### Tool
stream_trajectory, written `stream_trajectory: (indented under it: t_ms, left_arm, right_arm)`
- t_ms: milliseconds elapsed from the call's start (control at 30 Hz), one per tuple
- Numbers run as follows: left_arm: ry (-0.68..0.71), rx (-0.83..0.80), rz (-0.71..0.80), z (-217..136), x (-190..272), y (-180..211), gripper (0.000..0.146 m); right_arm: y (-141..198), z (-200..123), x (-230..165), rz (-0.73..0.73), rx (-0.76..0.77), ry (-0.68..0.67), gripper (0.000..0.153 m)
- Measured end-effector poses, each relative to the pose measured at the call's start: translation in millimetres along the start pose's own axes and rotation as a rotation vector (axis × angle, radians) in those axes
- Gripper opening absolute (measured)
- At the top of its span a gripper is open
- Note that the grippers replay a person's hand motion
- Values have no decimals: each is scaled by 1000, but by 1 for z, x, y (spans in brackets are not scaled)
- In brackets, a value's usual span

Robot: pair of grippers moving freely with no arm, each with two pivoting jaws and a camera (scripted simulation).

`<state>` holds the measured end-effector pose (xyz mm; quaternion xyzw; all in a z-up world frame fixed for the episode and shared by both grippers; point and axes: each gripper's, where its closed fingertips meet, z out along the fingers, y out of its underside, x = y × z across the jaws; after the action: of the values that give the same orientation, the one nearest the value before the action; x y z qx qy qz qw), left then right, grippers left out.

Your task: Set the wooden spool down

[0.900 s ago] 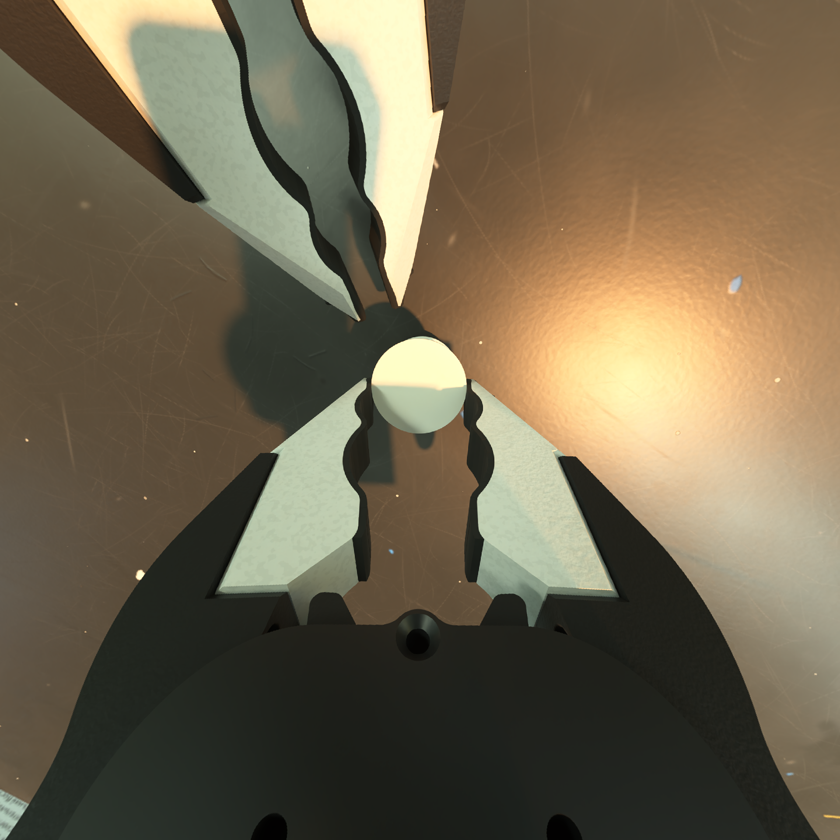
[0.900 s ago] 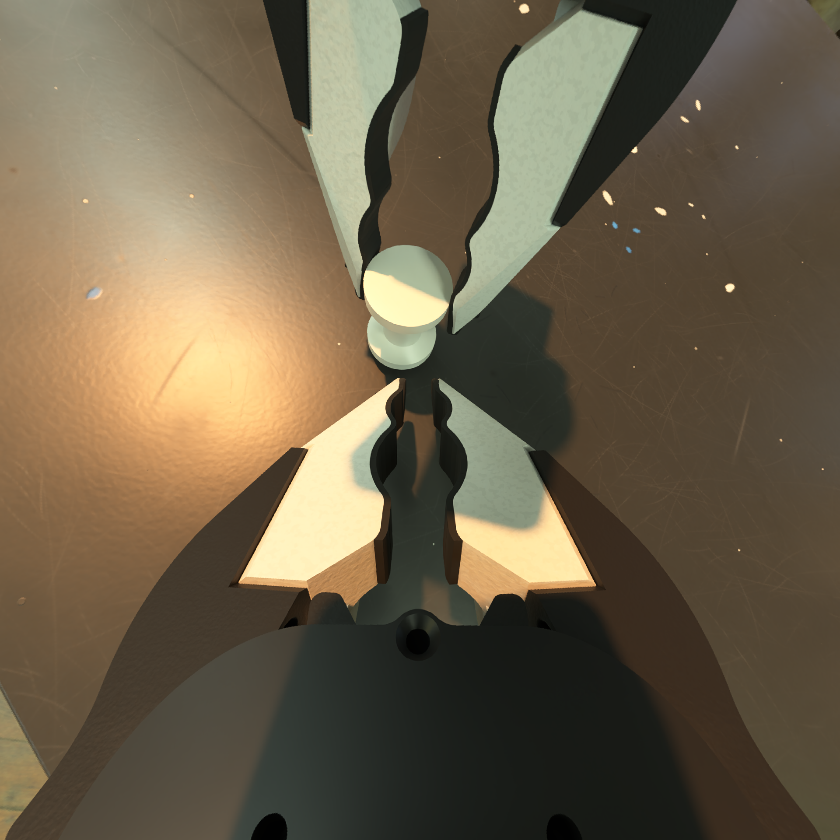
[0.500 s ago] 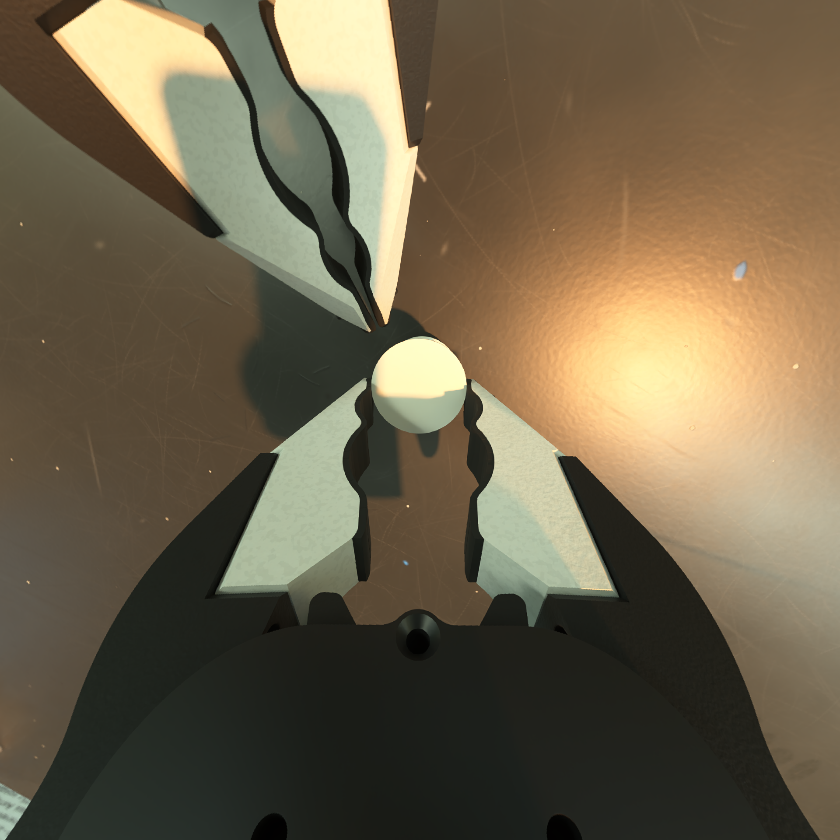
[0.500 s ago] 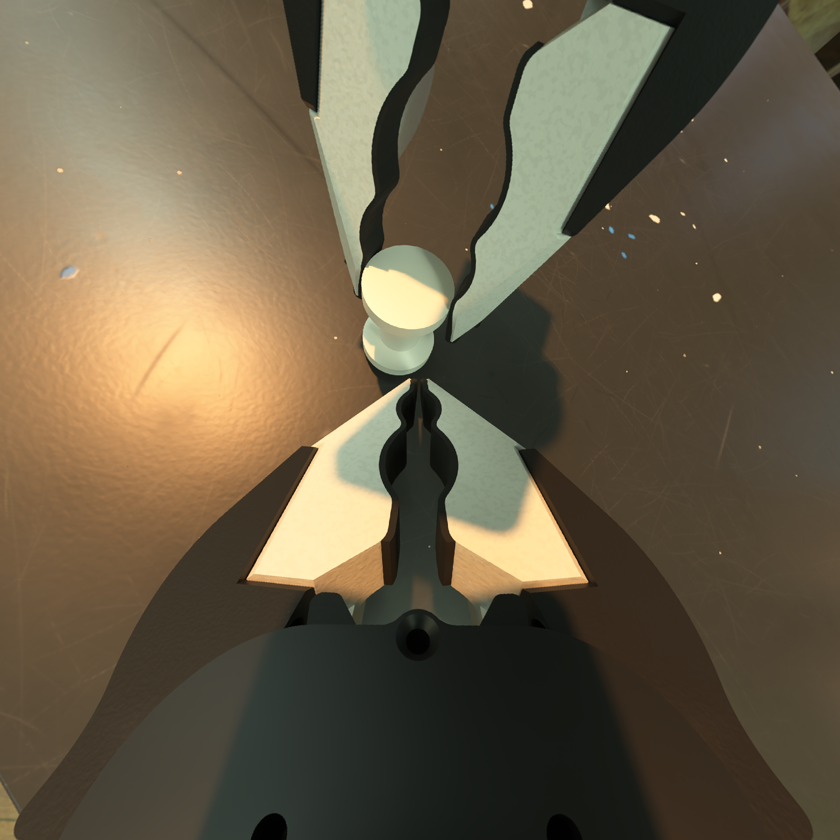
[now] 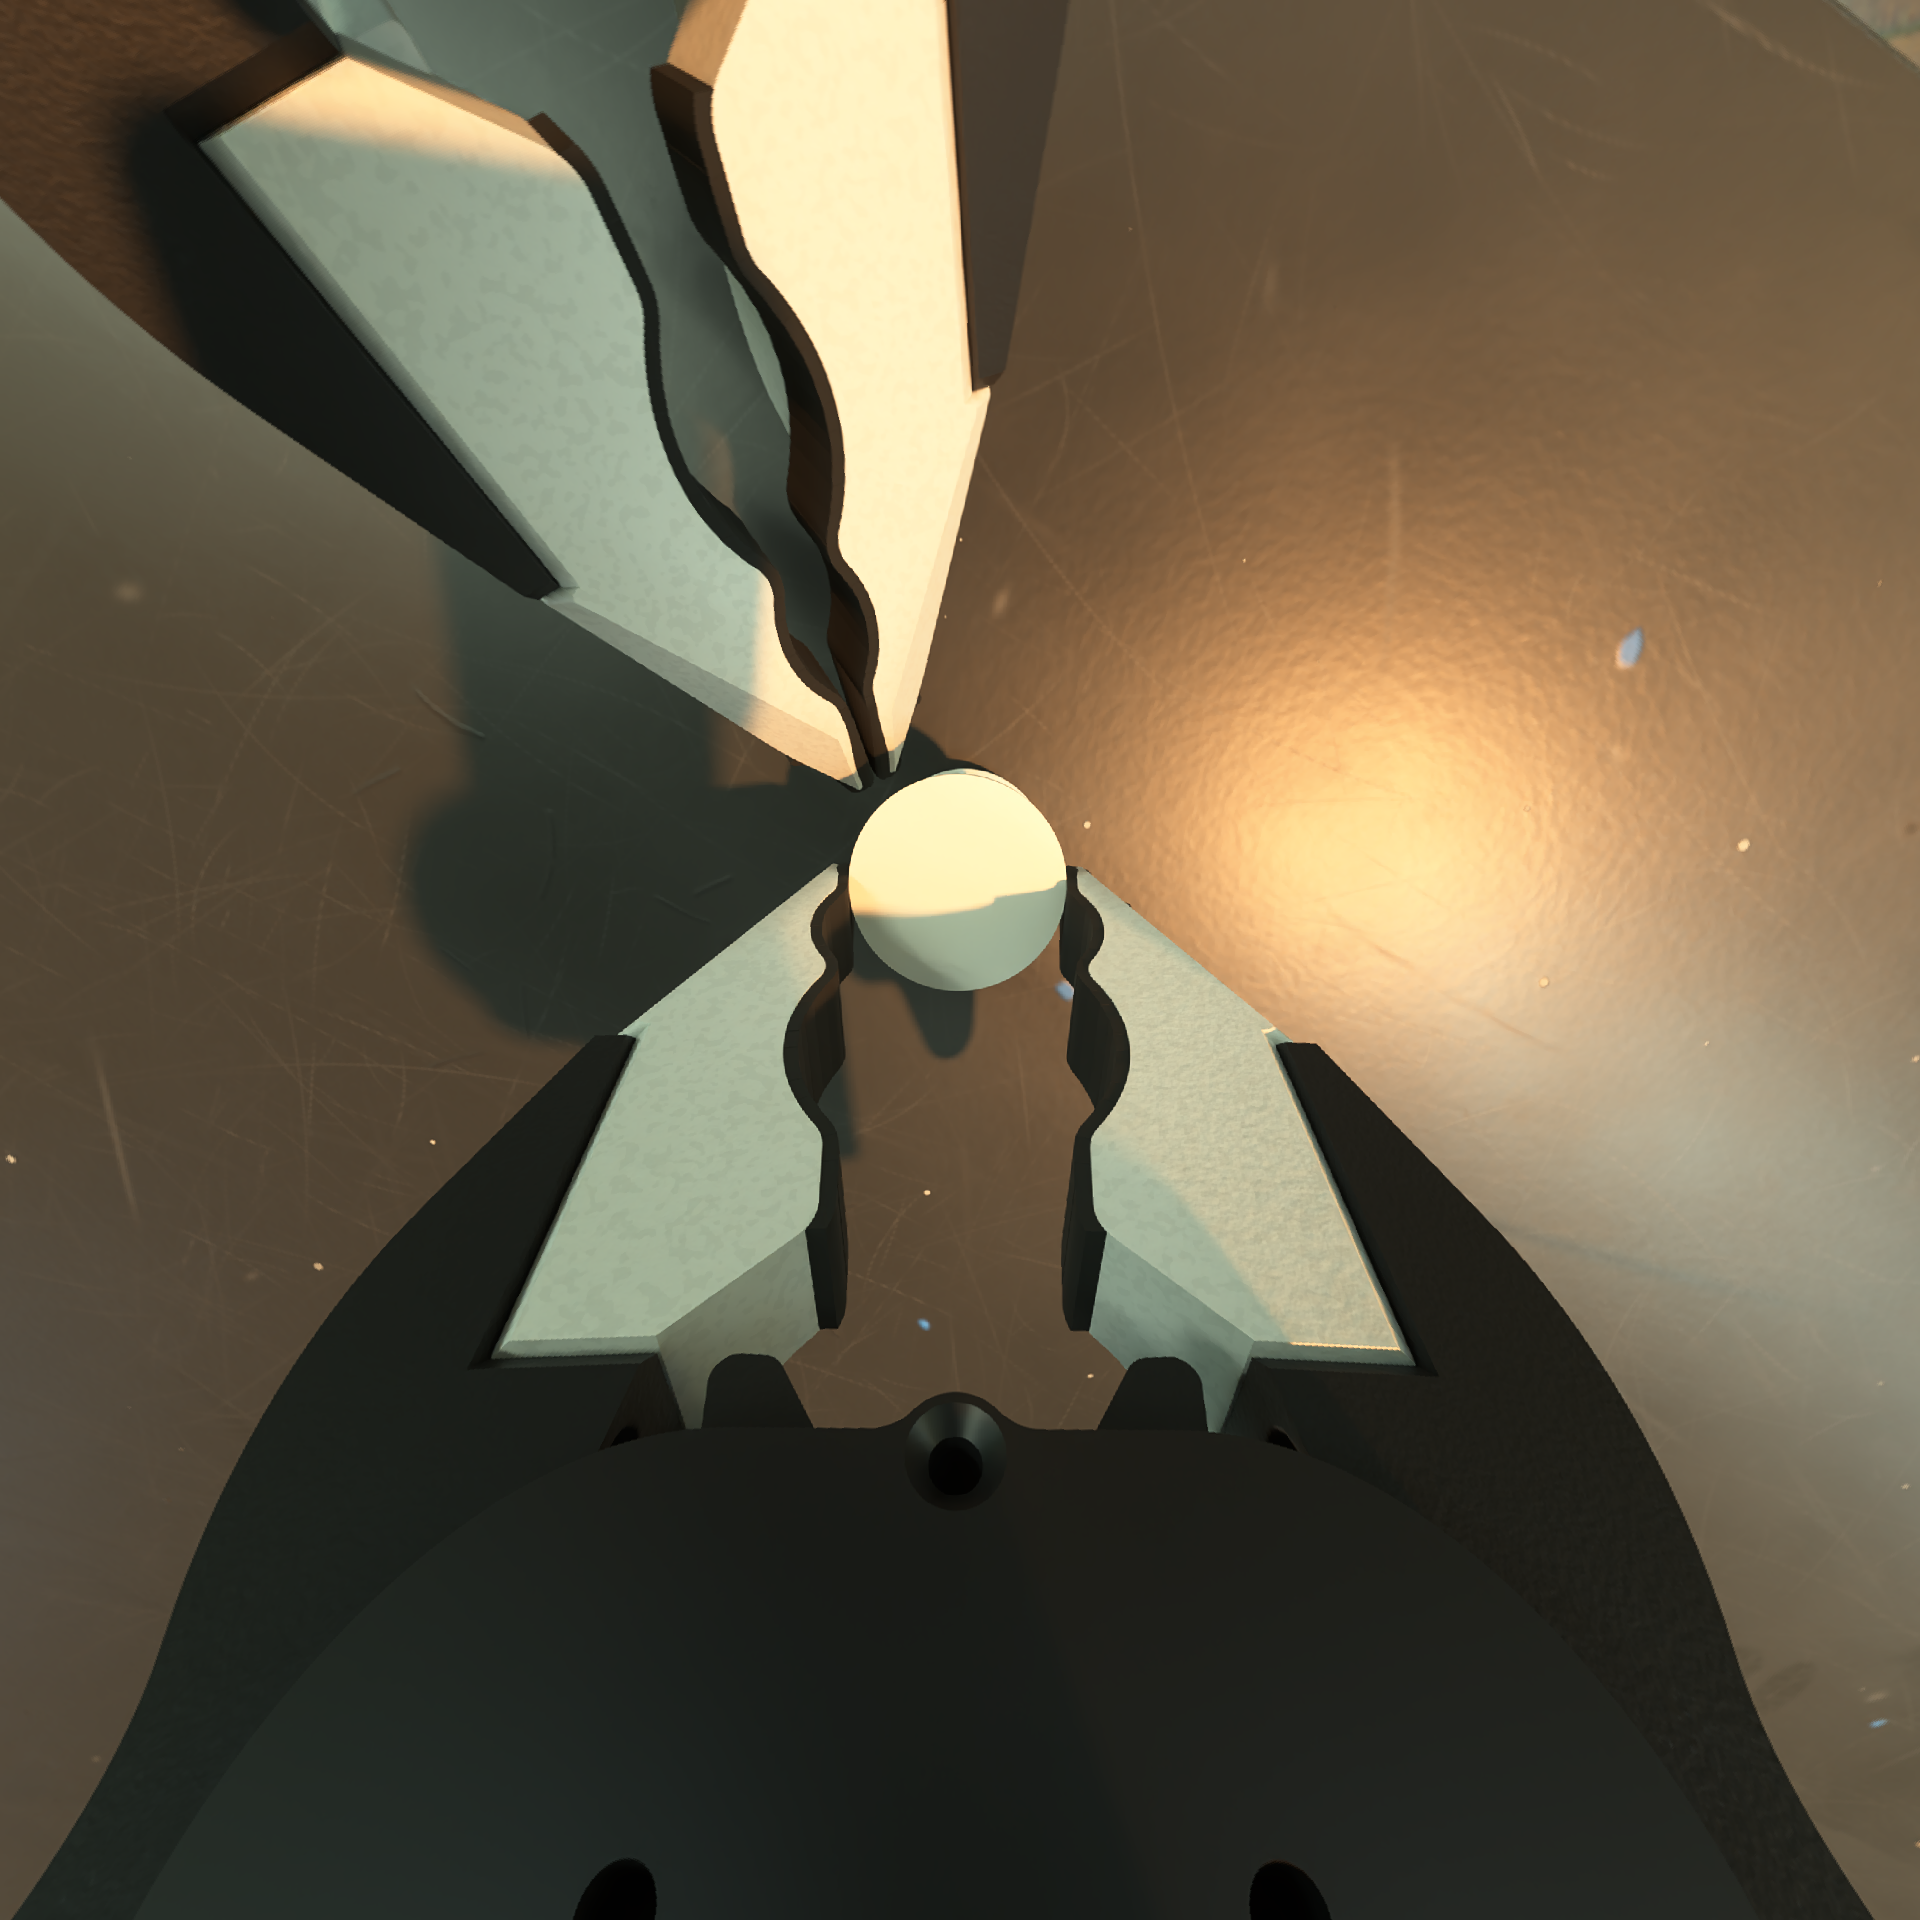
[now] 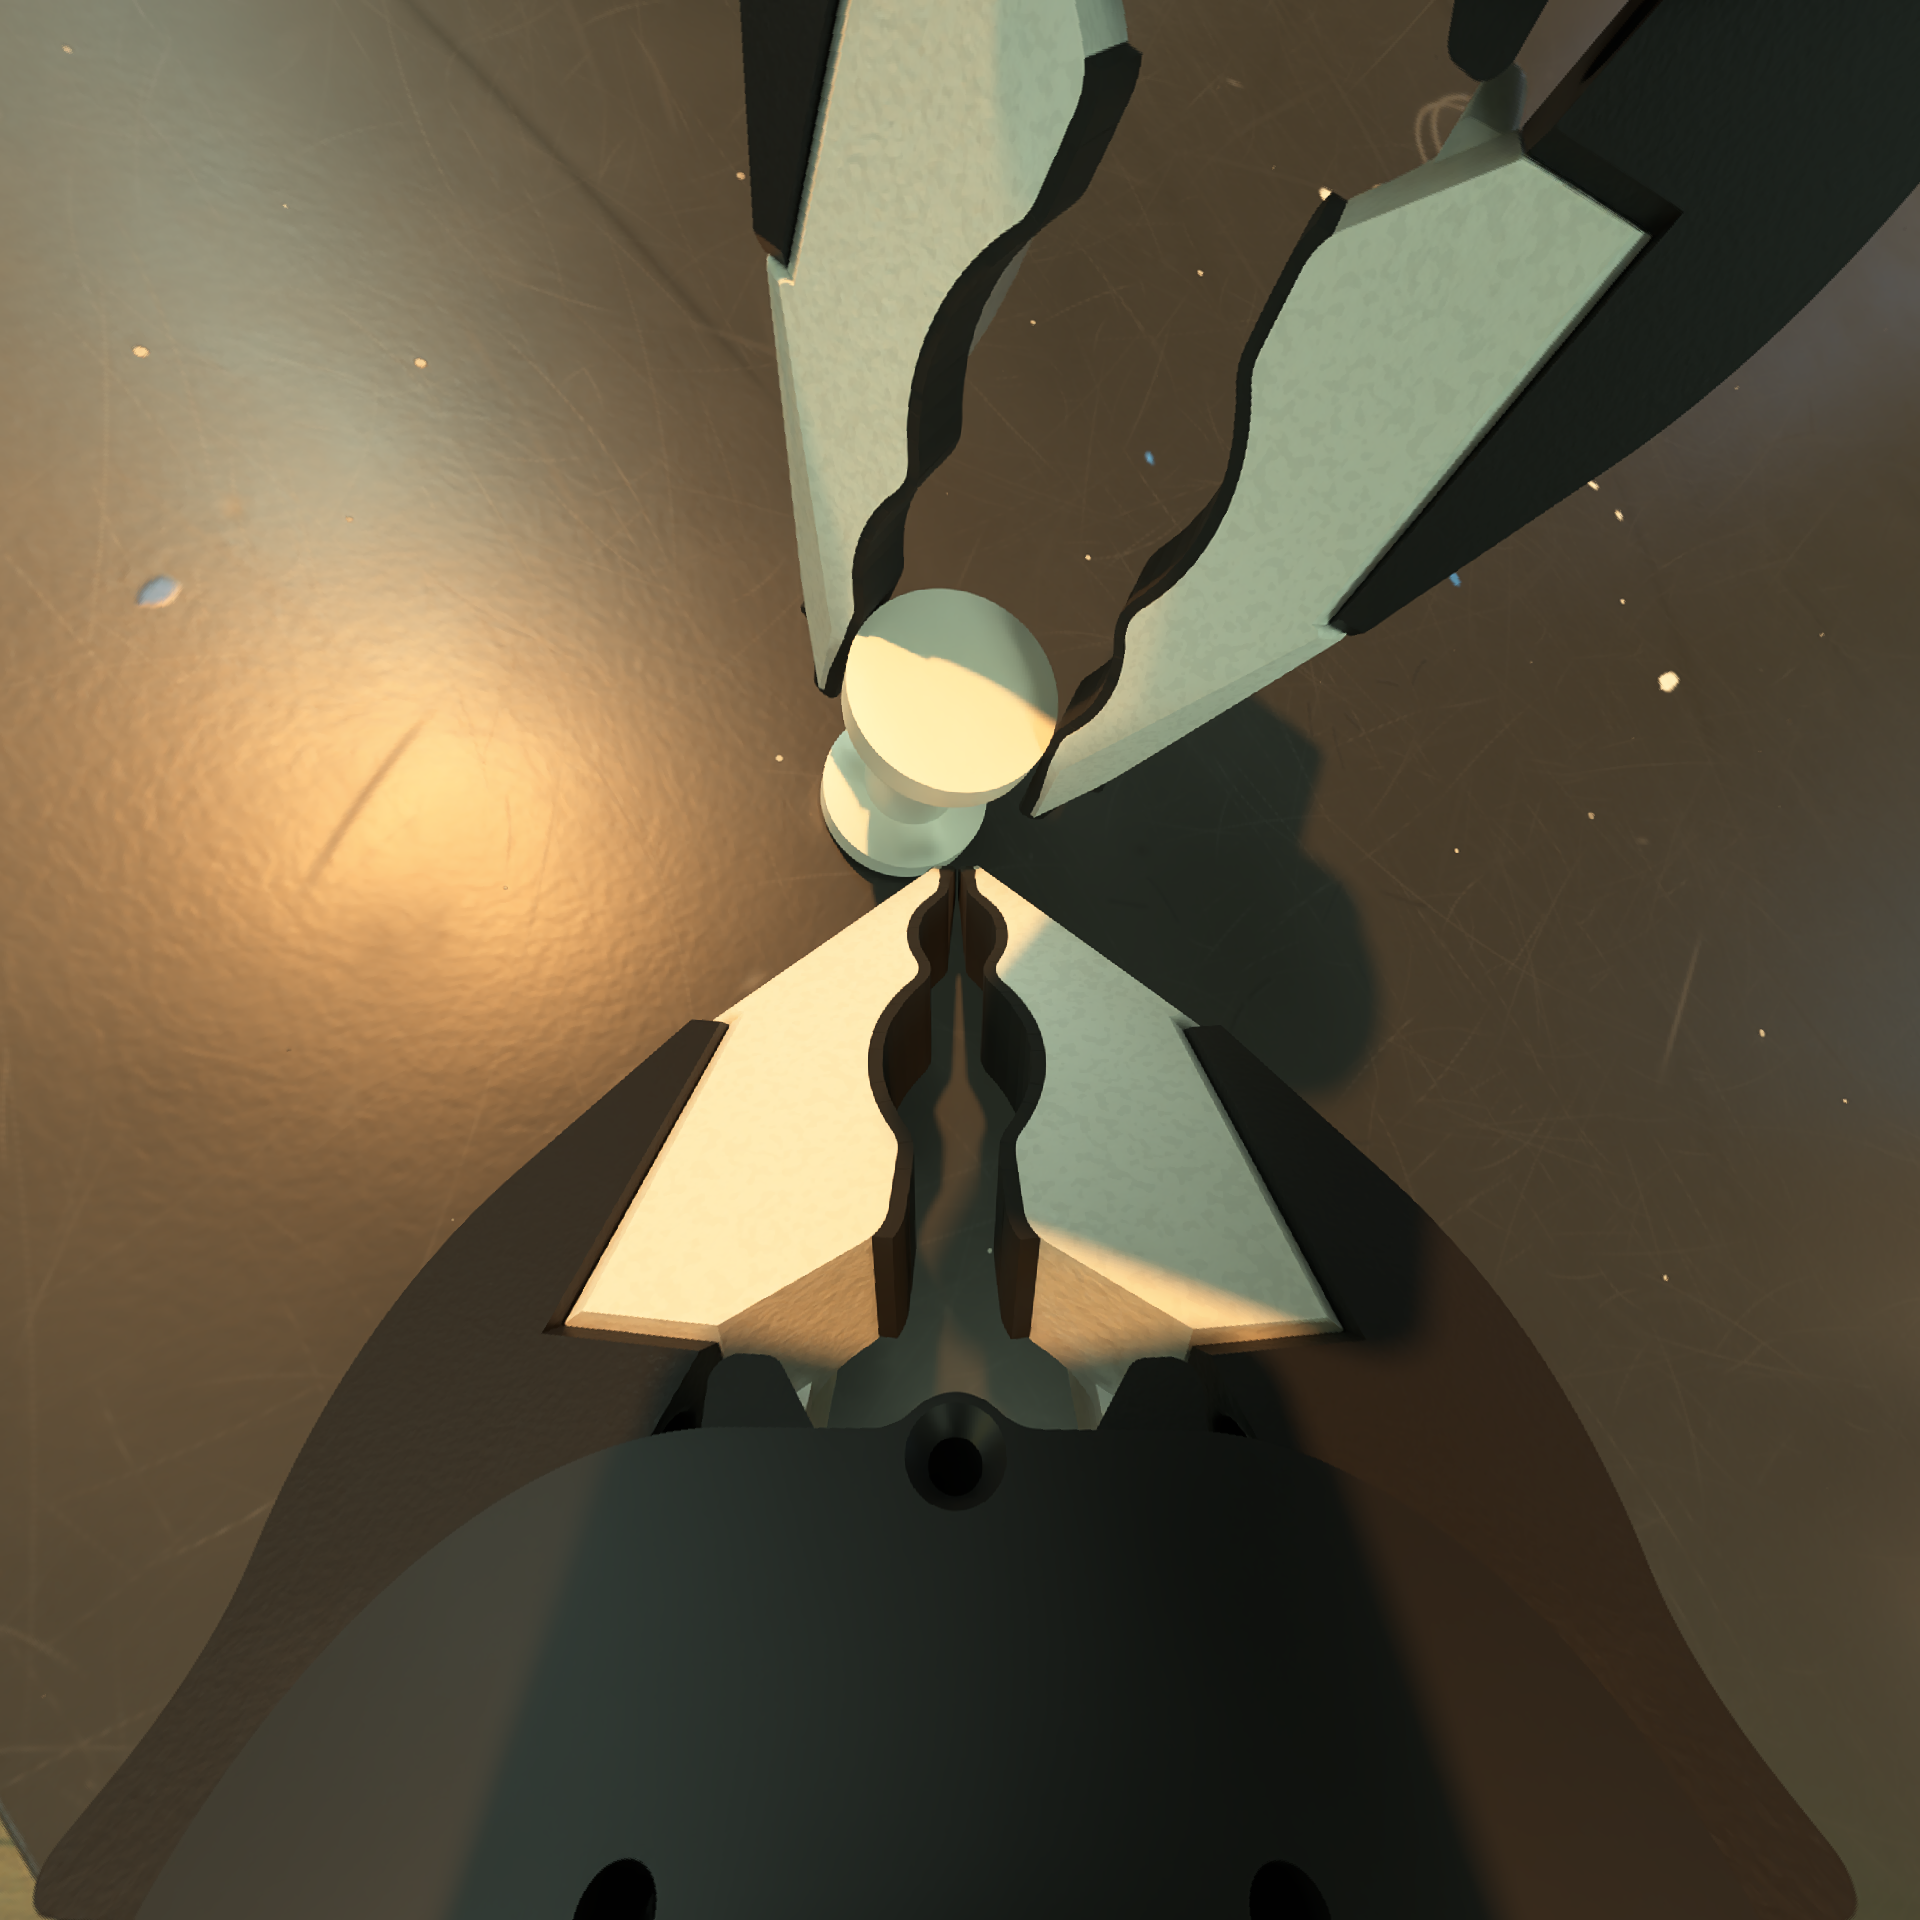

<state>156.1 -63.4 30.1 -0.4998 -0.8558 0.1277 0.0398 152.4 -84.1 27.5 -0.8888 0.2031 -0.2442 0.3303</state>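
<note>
we see that each hand-held gripper has the same build. the left hand-held gripper [image 5: 956,894] has a broad, rounded body in matte black, with a small round screw recess at the front middle and two dark round holes near the bottom edge. its two fingers [image 5: 686,1174] are black on the outside and carry pale grey-green pads with a fine grainy texture. the inner edges of the pads are wavy. the right hand-held gripper [image 6: 957,878] shows the same black shell, the same screw recess and the same wavy pale pads [image 6: 769,1153].
</note>
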Motion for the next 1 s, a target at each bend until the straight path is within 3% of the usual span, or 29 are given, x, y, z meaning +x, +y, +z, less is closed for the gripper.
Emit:
stream_trajectory:
  t_ms: [267, 1000]
  left_arm:
    - [-40, 39, -153, 3, 0, -2, 40]
    - [-282, 29, -349, 3, 1, -5, 40]
  right_arm:
    - [1, 0, -1, -4, 3, 6, 0]
    - [0, -1, 0, -3, 11, 14, 0]
